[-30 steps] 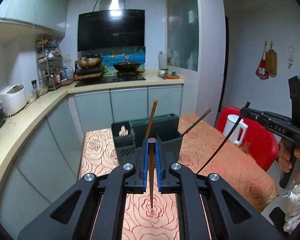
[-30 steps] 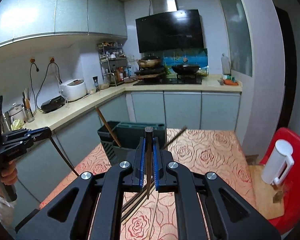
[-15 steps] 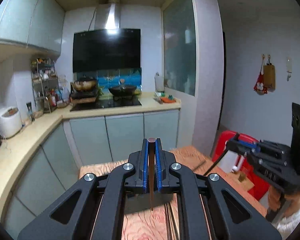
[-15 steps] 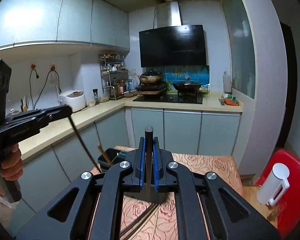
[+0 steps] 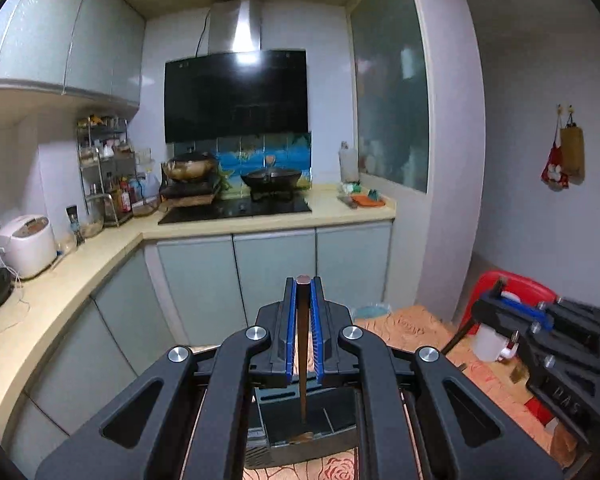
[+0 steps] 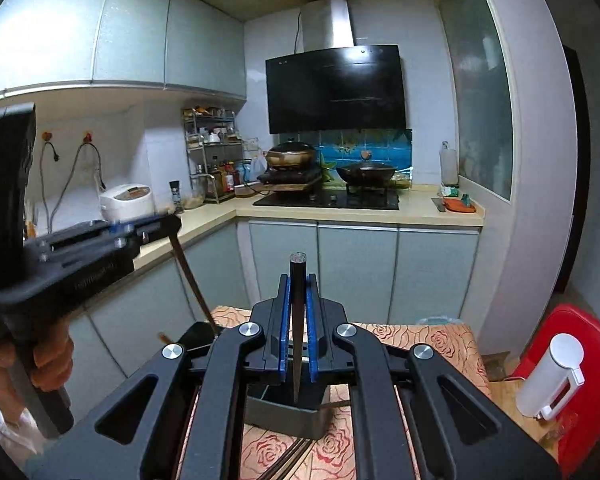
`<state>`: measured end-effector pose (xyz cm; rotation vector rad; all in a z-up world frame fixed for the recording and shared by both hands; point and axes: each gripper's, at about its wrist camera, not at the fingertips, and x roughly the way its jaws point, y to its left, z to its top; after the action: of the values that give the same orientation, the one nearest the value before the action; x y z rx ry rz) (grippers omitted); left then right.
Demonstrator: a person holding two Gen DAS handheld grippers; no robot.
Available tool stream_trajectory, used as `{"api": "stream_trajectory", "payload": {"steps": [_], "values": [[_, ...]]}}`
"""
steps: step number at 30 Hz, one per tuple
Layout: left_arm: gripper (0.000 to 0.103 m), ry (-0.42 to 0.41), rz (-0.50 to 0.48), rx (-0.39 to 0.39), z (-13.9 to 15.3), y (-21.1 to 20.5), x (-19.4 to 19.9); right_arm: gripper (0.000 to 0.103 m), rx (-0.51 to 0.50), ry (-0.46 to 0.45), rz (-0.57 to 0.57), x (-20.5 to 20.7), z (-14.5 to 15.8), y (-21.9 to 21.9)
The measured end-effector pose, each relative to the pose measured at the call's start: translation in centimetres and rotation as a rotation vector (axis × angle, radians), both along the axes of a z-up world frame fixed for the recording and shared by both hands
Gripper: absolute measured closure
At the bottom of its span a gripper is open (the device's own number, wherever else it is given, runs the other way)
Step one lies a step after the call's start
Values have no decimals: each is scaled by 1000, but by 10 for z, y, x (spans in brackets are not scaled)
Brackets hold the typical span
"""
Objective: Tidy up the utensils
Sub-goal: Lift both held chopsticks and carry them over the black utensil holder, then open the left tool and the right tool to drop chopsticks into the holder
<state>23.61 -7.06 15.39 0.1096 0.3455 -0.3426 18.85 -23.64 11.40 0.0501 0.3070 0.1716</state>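
Observation:
My left gripper is shut on a brown chopstick that hangs point-down over the dark utensil holder. It also shows at the left of the right wrist view, its chopstick slanting down toward the holder. My right gripper is shut on a dark chopstick held upright, tip down over the holder. It also shows at the right of the left wrist view.
The holder stands on a table with a floral orange cloth. More chopsticks lie on the cloth in front of the holder. A white dispenser sits on a red chair at the right. Kitchen counter runs along the left.
Both grippers have tilted upward and closed in on the holder, each chopstick now hanging over it. The two grippers have come closer together.

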Motion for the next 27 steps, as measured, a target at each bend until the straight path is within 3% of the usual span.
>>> {"api": "stream_trajectory", "payload": {"steps": [8,19,20,21,23,27], "values": [[96,70,18,29,-38,10,15,95,-21,45,-9,27,-26,8],[96,115,17,15,-51,21,16,93,-16,114,7,32,-51,13],[94,117,15,12,-50,22,16,86,-18,115,7,33,-51,13],[91,120,12,8,-50,23,16,66,-10,119,10,32,-51,12],[71,117,10,-1,-49,25,14,39,30,121,5,29,-49,6],[53,90,16,-15,-43,29,6,38,47,102,1,22,-43,2]]}}
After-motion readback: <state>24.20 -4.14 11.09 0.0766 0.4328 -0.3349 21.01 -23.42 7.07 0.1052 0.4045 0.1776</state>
